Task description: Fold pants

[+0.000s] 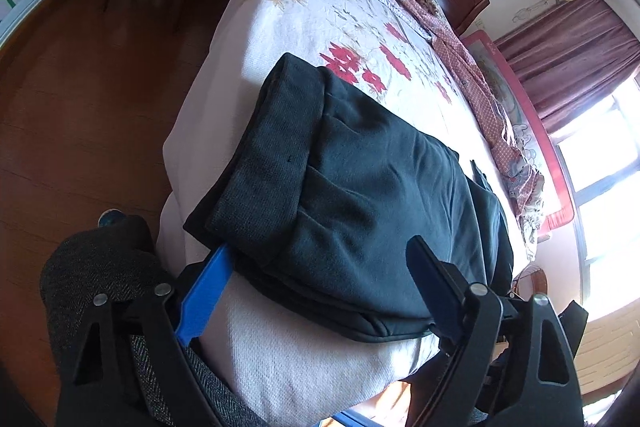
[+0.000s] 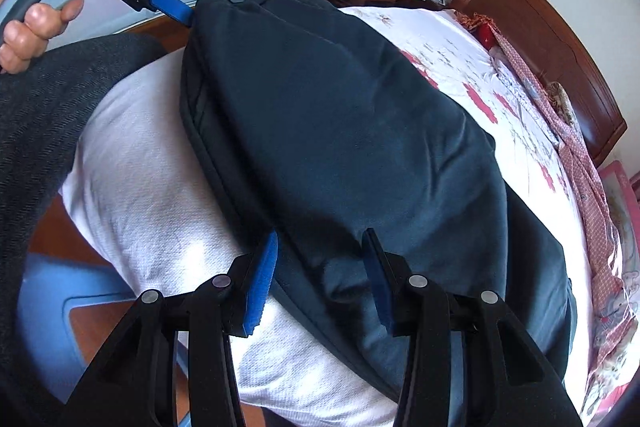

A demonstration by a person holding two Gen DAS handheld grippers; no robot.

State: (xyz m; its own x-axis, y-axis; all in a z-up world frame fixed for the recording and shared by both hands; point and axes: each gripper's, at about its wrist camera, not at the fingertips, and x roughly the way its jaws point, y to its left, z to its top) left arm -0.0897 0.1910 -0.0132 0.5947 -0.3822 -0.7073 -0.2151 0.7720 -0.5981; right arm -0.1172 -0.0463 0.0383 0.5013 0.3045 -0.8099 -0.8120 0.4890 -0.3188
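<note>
- The left gripper [image 1: 316, 287] stands wide open, its blue pads either side of the near edge of the pants [image 1: 360, 179]; it clamps nothing.
- The right gripper [image 2: 320, 279] is likewise open, straddling the pants' near edge without pinching it.
- The pants lie as a thick, layered dark bundle at the near end of the bed [image 1: 280, 11], waistband on top.
- Folding looks nearly finished; perhaps only a last fold or tidying is left.
- The left gripper's body bears partly readable white lettering ending "robot.AI".
</note>
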